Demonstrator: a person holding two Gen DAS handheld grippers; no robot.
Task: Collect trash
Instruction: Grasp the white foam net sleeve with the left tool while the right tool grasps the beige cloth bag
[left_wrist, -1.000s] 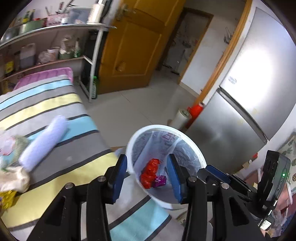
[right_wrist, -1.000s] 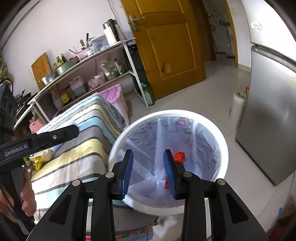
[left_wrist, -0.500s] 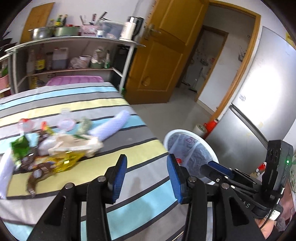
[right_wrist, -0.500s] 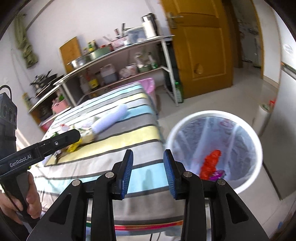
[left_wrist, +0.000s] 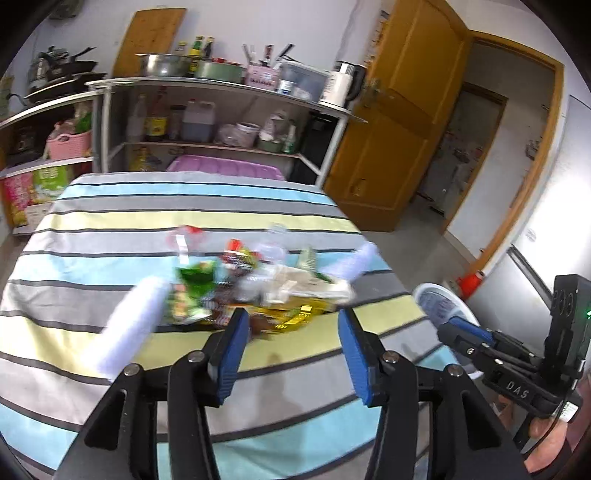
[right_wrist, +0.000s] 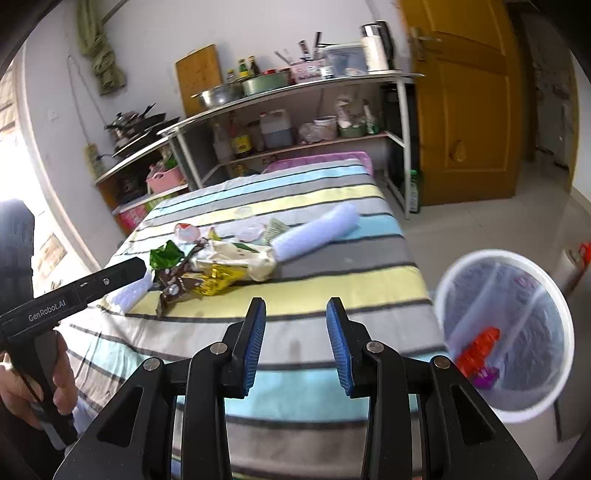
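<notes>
Both claws, from bin (right_wrist: 506, 332) to wrappers (left_wrist: 258, 291)

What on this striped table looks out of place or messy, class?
A heap of crumpled wrappers lies strewn mid-table on the striped cloth, beside a pale foam roll. It looks like litter; only an orange wrapper and a purple scrap sit in the white bin beside the table.

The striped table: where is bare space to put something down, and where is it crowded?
The striped table is bare along its near edge, between the wrapper pile and the tongs, and at the far end toward the pink bin. The middle is crowded: wrappers lie between two pale rolls. The trash bin stands beside the table's right edge.
</notes>
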